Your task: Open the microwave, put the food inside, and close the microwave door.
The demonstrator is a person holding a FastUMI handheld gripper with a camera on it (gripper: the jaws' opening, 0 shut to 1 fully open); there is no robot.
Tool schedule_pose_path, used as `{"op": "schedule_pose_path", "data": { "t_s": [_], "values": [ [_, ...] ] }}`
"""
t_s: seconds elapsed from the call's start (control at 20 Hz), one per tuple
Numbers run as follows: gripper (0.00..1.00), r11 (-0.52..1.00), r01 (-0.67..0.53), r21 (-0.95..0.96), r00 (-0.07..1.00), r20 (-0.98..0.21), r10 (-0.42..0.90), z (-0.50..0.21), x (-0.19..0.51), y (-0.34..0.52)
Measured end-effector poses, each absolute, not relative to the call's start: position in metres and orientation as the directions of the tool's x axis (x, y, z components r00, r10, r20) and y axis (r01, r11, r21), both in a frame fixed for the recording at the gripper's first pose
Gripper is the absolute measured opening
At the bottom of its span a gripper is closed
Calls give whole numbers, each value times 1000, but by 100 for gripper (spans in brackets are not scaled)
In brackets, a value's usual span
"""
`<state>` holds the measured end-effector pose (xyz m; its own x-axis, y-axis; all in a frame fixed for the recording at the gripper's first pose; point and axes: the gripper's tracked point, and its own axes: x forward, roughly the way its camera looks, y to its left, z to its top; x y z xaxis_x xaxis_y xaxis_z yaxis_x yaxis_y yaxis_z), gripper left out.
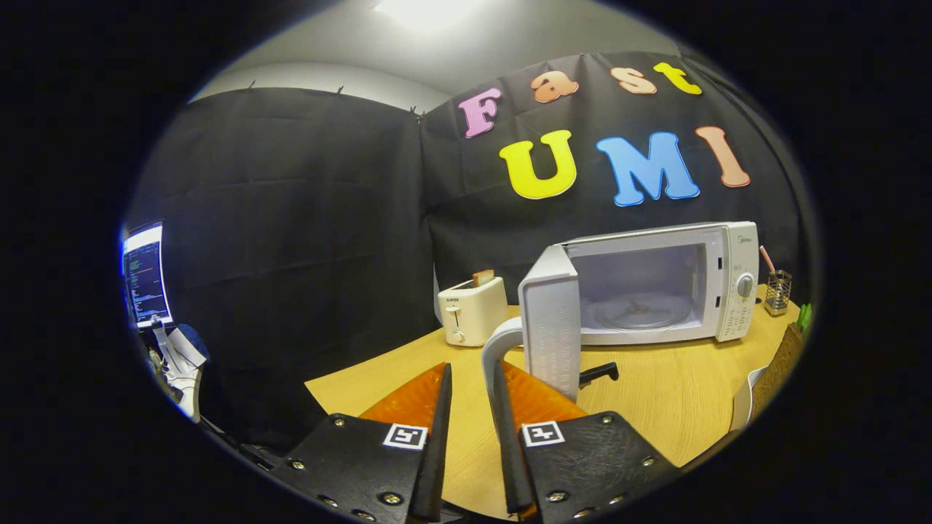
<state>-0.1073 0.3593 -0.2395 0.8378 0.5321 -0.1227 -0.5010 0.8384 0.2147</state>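
Claw [472, 378] fingers slightly spread, pinching nothing; the curved white door handle [494, 349] sits just ahead of the tips. Microwave [659, 284]: white, boxy, door [551, 331] swung wide, round glass turntable [641, 309] bare. Cream toaster [472, 311] to its left. Wood-grain tabletop [655, 393] open ahead of the cavity.

The gripper [472, 371] is held level over the table, its two fingers running forward side by side with a narrow gap between them. Each finger [415, 397] is orange on its outer face with a black pad along its inner edge, set on a black plate bearing a square marker. The tips stand apart and press on nothing; the right tip lies just beside a white handle.
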Motion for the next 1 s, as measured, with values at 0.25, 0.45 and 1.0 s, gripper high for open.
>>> {"op": "schedule_pose_path", "data": {
  "t_s": [0.25,0.45,1.0],
  "values": [
    [30,820,-523,234,824,-109,556,-237,-105,394],
    [30,801,-552,231,806,-97,584,-232,-104,431],
    [30,724,-657,213,724,-89,684,-229,-93,503]
  ]
}}
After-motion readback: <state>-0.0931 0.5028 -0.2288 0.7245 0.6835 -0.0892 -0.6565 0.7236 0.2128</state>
